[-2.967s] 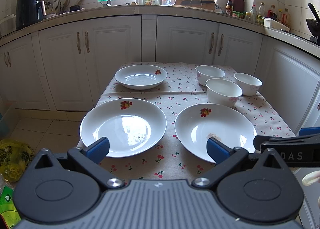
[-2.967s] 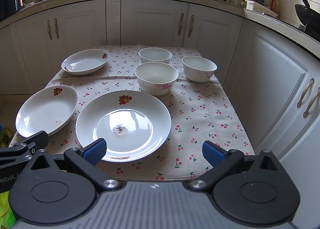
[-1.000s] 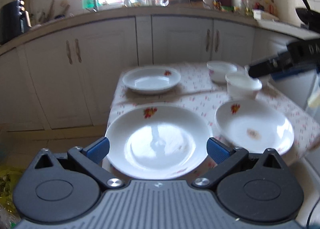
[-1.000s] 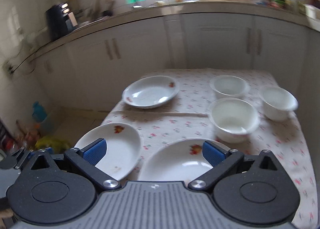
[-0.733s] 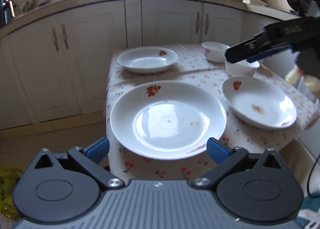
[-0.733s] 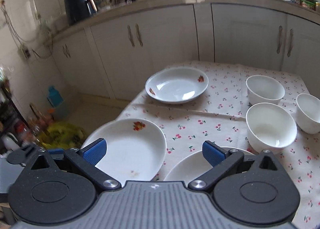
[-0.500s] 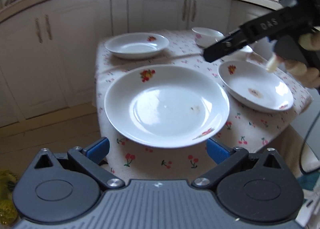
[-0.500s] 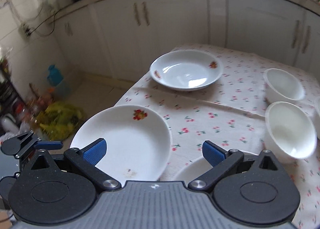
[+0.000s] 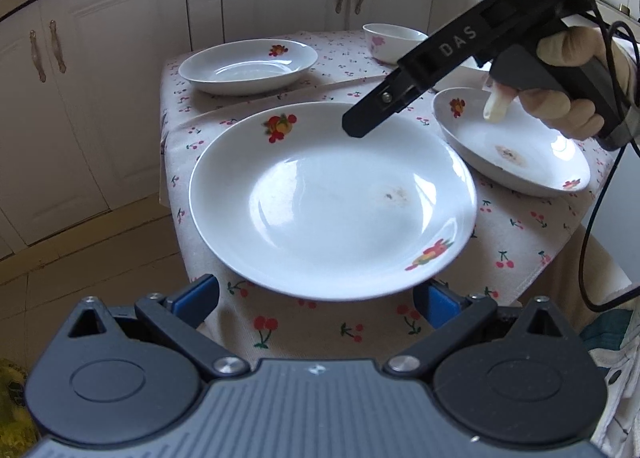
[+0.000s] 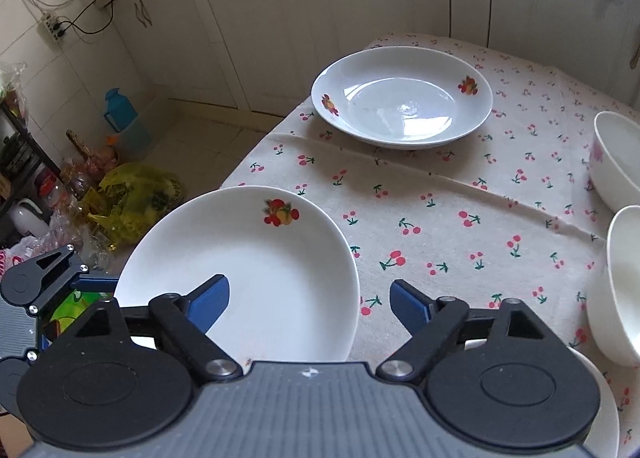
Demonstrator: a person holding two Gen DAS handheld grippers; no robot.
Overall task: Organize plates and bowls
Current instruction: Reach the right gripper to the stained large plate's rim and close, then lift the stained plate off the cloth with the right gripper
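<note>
Plates first: your nearest fruit-print plate (image 9: 332, 198) sits at the table's front corner, its near rim overhanging the cherry tablecloth (image 9: 520, 234). Your left gripper (image 9: 316, 300) is spread wide just below that rim; your right gripper (image 10: 310, 300) is open above its far side. Bare cloth separates it from the far plate (image 10: 402, 104).

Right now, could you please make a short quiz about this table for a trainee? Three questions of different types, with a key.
1. True or false: the left gripper is shut on the near plate.
2. How many plates lie on the tablecloth?
3. The right gripper hovers over: A) the far plate B) the near plate C) a bowl

Key: 1 false, it is open; 2 three; 3 B.
</note>
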